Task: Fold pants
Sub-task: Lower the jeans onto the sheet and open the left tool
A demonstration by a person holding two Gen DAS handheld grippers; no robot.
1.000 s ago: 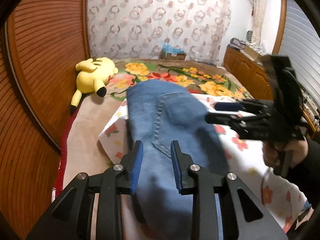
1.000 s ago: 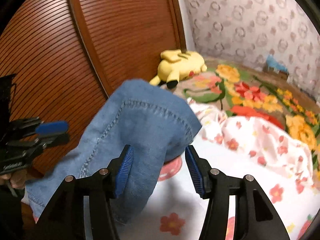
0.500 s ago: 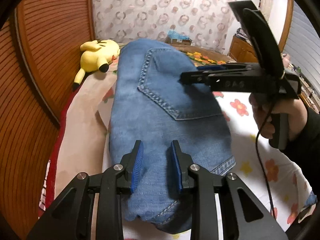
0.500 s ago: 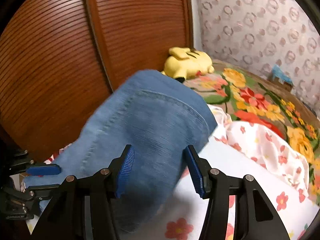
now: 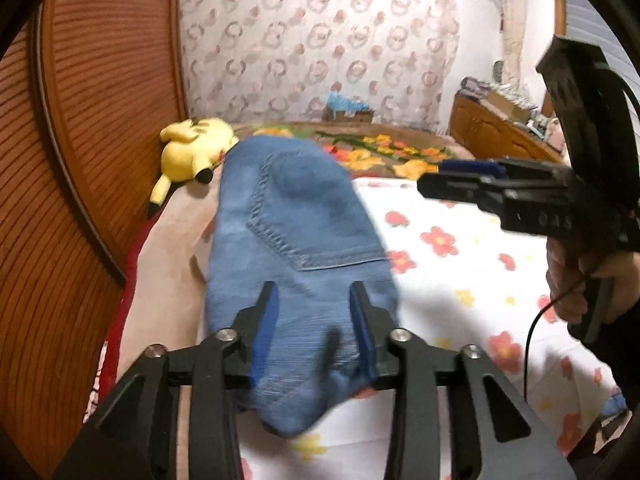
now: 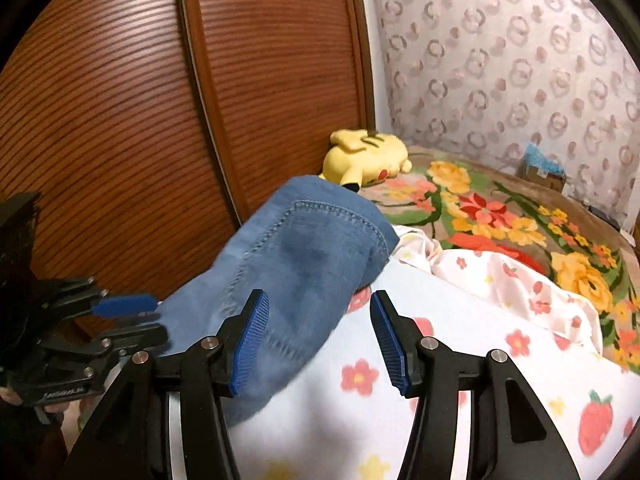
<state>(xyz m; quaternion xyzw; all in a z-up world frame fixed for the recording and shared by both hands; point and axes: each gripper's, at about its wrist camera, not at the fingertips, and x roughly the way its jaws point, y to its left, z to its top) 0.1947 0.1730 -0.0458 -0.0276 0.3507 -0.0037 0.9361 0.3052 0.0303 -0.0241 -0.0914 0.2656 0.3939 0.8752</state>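
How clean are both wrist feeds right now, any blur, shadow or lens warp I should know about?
Left wrist view: the jeans are motion-smeared near the left hand-held gripper, stitching farther up is readable, and the wardrobe door bows from the fisheye. Right wrist view: the denim edge by the right hand-held gripper is smeared, a soft shadow falls on the floral sheet, and the corners are vignetted black.

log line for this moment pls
task: fold pants | jeans lie on floral sheet | left gripper open over jeans | right gripper open, holds nothing
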